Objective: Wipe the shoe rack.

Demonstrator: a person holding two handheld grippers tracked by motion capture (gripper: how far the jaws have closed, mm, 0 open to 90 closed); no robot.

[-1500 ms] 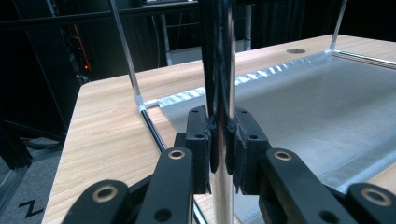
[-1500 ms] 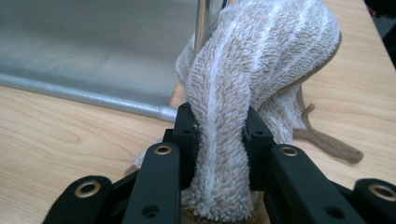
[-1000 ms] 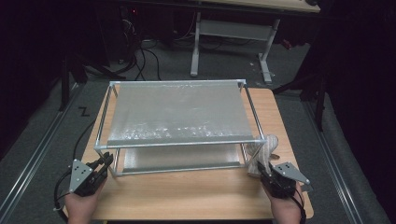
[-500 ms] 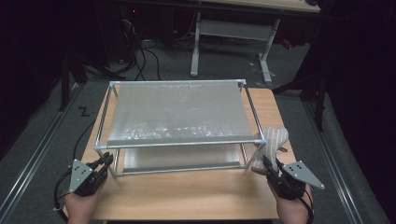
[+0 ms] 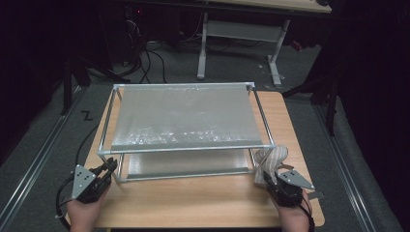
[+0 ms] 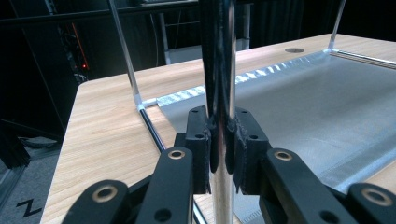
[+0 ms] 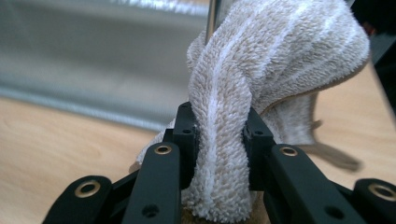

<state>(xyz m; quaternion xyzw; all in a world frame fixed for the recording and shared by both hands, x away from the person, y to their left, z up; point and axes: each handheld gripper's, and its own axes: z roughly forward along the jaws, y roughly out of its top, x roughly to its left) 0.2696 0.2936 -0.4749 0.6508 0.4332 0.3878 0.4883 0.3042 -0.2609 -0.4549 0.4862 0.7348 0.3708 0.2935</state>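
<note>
- On the wooden table (image 5: 203,200) in the high view stands a two-tier metal rack (image 5: 186,118). The left gripper (image 5: 107,170) sits at its near left leg, and the right gripper (image 5: 267,178) at its near right corner, where a beige striped towel (image 5: 271,158) is bunched against the frame.
- Along the left gripper view, the black jaws are pressed onto the upright chrome leg (image 6: 223,182) of the rack, pinching it firmly. That tube is stiff and smooth, probably slippery, so the hold likely serves to steady the light frame; low on the leg looks like the surest place.
- Through the right gripper view, the jaws pinch a thick fold of the towel (image 7: 224,140), which bulges above the pads and rests against the rack's post (image 7: 212,16). Soft, light and floppy, the cloth should wrap around the tube easily but may slip out in a loose pinch; gripping a doubled fold, as here, seems best.
</note>
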